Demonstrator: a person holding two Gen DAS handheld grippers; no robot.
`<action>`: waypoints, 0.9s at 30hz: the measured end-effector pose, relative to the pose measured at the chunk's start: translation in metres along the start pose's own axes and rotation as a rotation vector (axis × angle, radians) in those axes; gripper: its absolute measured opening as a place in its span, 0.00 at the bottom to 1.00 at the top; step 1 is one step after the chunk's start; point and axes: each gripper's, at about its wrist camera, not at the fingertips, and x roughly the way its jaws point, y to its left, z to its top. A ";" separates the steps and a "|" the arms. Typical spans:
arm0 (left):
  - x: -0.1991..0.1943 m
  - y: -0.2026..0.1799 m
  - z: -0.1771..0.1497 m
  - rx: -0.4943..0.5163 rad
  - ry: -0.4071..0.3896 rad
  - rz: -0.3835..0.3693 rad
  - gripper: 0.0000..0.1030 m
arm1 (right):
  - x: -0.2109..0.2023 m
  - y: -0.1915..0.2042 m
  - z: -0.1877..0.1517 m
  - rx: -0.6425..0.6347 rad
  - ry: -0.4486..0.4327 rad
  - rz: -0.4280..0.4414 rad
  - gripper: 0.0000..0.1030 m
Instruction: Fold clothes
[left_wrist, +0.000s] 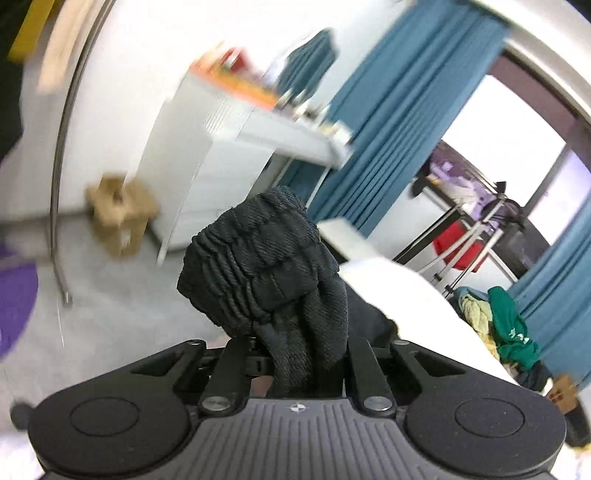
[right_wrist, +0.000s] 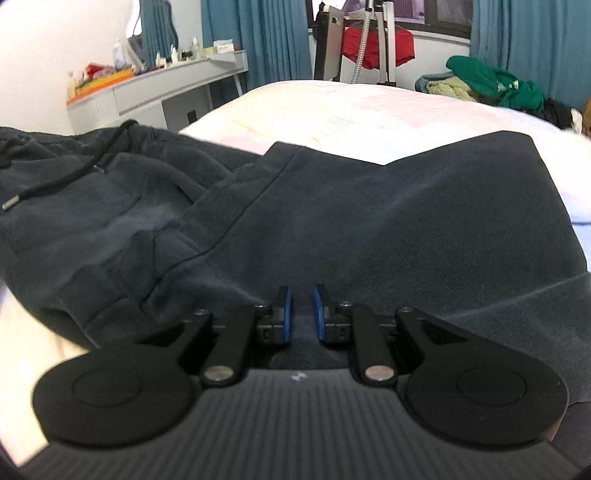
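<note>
Left wrist view is filled by a bunched, ribbed waistband (left_wrist: 258, 266) of the dark trousers (left_wrist: 306, 332), standing up out of the left gripper (left_wrist: 295, 354), whose jaws are closed on the cloth; the pads themselves are buried in the fabric. Behind the waistband lies the white bed (left_wrist: 406, 295), and beyond the bed hang blue curtains (left_wrist: 399, 110). The surroundings are smeared with blur.

Right wrist view shows what the other cannot: the trousers (right_wrist: 369, 221) spread across the near part of the bed (right_wrist: 351, 110), the drawstring (right_wrist: 55, 181) end to the left, a folded panel overlapping the middle. The right gripper (right_wrist: 302, 310) sits low on the cloth at the near edge of the bed, its blue pads (right_wrist: 286, 314) nearly together with a thin pinch of fabric between them, so I judge it closed on the trousers. At the bed's far right corner lies a heap of green and yellow clothes (right_wrist: 491, 83), not yet folded.

The step in hand looks like carrying one gathered end over to make a fold. Next, I judge, the left hand must bring the waistband across the bed onto the flat part, edges matched, while the right pins its end.
</note>
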 end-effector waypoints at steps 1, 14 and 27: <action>-0.007 -0.017 -0.001 0.040 -0.026 -0.001 0.12 | -0.004 -0.007 0.002 0.042 0.001 0.006 0.16; -0.088 -0.308 -0.105 0.513 -0.365 -0.183 0.07 | -0.085 -0.143 0.017 0.555 -0.147 -0.152 0.17; -0.051 -0.433 -0.396 1.049 -0.303 -0.371 0.08 | -0.123 -0.228 -0.005 0.843 -0.290 -0.201 0.17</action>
